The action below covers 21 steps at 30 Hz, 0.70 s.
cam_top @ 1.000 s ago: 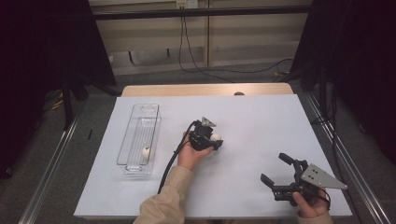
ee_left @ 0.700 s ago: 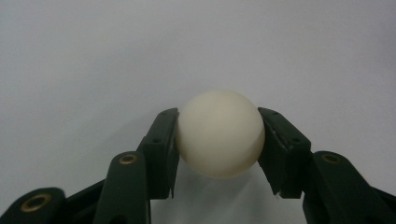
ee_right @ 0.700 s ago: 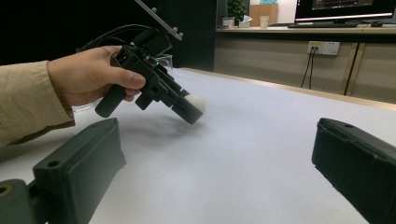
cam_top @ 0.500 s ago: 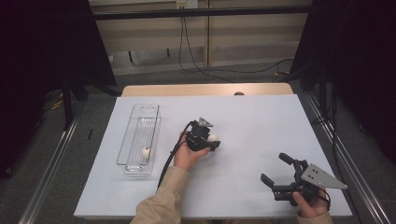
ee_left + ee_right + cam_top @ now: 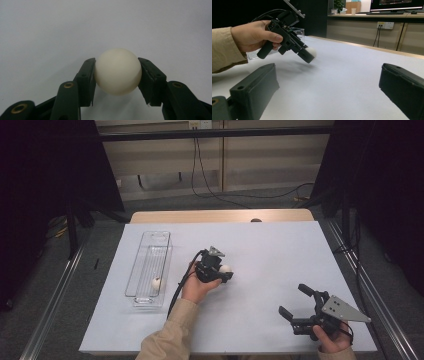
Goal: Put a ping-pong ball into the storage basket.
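A white ball (image 5: 117, 71) sits between the two black jaws of my left gripper (image 5: 117, 75), and both pads press on its sides. In the high view the left gripper (image 5: 224, 271) hangs over the middle of the white table (image 5: 280, 245), with the ball (image 5: 226, 268) at its tip, just above the surface. A second white ball (image 5: 156, 282) lies in the clear plastic tray (image 5: 131, 279) to the left. My right gripper (image 5: 292, 299) rests near the table's front right corner, open and holding nothing. The right gripper view looks past its own wide-set jaws (image 5: 327, 87) at the left gripper (image 5: 308, 54).
The clear tray stands lengthwise on the left part of the table. A wooden edge (image 5: 220, 215) runs along the far side, with cables on the floor behind it. Metal rails (image 5: 55, 295) flank the table.
My left gripper has drifted slightly to the left with the ball held in it. The right gripper has stayed where it was.
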Each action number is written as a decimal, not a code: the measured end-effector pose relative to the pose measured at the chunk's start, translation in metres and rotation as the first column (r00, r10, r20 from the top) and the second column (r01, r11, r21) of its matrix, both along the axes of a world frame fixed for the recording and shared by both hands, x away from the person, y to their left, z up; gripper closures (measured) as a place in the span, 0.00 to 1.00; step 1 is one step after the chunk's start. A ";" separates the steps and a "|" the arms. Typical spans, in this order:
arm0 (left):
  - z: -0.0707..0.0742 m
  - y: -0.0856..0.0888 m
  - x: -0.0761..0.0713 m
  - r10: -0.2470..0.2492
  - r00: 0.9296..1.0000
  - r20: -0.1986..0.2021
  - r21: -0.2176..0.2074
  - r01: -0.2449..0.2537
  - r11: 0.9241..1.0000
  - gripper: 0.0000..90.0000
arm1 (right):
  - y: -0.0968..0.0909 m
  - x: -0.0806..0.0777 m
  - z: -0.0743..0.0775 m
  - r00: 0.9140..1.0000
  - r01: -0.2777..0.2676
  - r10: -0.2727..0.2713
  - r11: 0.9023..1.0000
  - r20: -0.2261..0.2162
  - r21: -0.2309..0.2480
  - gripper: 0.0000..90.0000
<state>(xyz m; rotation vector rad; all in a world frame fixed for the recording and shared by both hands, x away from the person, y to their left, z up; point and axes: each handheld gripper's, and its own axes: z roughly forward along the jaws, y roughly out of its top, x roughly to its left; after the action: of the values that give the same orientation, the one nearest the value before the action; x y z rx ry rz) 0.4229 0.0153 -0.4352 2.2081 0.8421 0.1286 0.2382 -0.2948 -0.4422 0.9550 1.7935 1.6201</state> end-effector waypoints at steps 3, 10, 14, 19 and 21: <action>0.000 0.001 -0.002 -0.003 1.000 0.002 0.016 0.003 1.000 0.57 | 0.000 0.000 0.000 1.000 0.000 0.000 1.000 -0.001 -0.002 0.01; 0.002 0.005 -0.004 -0.008 1.000 -0.001 -0.004 0.008 1.000 0.57 | 0.000 0.000 0.000 1.000 0.001 -0.001 1.000 -0.001 -0.002 0.01; 0.004 0.008 -0.006 -0.008 1.000 -0.008 -0.017 0.007 1.000 0.57 | 0.000 0.000 0.000 1.000 0.000 0.000 1.000 -0.001 -0.003 0.01; 0.006 0.012 -0.007 -0.007 1.000 -0.003 -0.012 0.007 1.000 0.57 | -0.001 0.000 0.000 1.000 0.001 -0.001 1.000 0.000 -0.001 0.01; 0.006 0.014 -0.007 -0.004 1.000 -0.005 -0.019 0.004 1.000 0.57 | -0.001 0.000 0.000 1.000 0.002 -0.002 1.000 -0.001 -0.001 0.01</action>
<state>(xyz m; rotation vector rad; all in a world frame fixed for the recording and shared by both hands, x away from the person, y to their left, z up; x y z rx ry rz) 0.4159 0.0288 -0.4288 2.1931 0.8378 0.1129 0.2386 -0.2954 -0.4422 0.9565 1.7939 1.6175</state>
